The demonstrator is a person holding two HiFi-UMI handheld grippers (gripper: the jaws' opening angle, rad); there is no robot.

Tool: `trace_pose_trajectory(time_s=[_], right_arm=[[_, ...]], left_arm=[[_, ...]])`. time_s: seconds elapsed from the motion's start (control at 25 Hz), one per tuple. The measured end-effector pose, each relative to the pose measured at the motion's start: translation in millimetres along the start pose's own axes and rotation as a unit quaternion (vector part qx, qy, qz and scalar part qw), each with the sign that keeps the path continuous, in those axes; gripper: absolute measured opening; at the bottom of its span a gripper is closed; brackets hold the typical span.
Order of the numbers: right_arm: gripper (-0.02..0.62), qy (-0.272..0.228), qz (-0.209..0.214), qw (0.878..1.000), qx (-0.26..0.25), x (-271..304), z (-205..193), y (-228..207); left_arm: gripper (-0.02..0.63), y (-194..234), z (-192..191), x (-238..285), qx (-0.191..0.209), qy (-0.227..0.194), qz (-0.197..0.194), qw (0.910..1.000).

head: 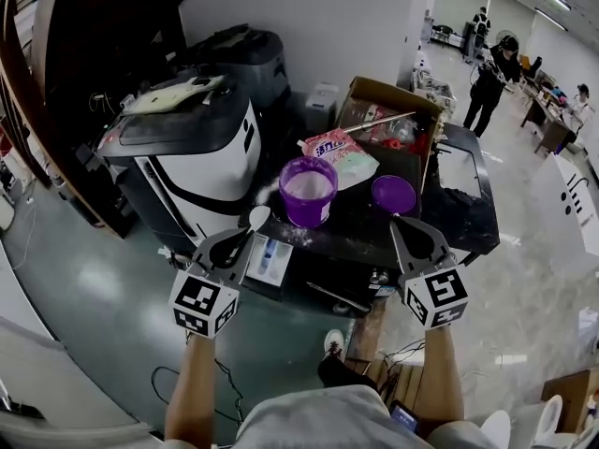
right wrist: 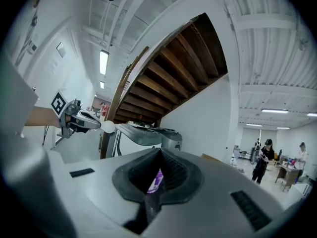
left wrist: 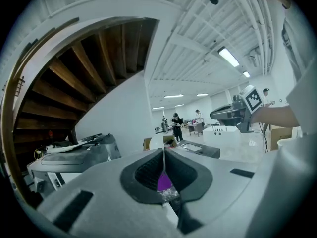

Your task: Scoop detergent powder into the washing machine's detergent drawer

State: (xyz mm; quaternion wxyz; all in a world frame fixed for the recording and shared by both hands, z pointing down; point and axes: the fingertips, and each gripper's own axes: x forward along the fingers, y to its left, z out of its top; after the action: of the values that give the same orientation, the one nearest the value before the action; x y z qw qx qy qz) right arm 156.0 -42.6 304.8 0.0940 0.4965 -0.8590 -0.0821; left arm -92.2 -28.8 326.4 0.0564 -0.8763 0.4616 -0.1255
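The left claw (head: 241, 238) is clenched on the handle of a white spoon (head: 259, 217), whose bowl hovers near the front left corner of the black bench (head: 468, 218), just beside an open purple tub (head: 308, 190) of white powder. A white drawer (head: 269, 257) juts out below that claw, by the washing machine (head: 187, 148). The right claw (head: 401, 224) is clenched with nothing seen in it, its tip at the near rim of a purple lid (head: 393, 193). A detergent bag (head: 337, 152) and a cardboard box (head: 388, 110) sit toward the bench's back edge. The floor (head: 94, 288) is glossy, and people stand far off.
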Motion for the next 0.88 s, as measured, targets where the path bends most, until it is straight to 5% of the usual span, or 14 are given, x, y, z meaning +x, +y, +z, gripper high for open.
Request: trace_pose_trajectory(time_s=[0.56,0.88], right_arm=[[-0.003,0.005,0.073,0.997,0.019,130,-34,-104],[-0.003,0.021,0.084,0.995,0.047,170,-56,-113]], left_arm=[[0.015,43,11,154,0.025,0.065,0.023,0.9973],[0.015,45,-23,211,0.046,0.150,-0.039,0.9868]])
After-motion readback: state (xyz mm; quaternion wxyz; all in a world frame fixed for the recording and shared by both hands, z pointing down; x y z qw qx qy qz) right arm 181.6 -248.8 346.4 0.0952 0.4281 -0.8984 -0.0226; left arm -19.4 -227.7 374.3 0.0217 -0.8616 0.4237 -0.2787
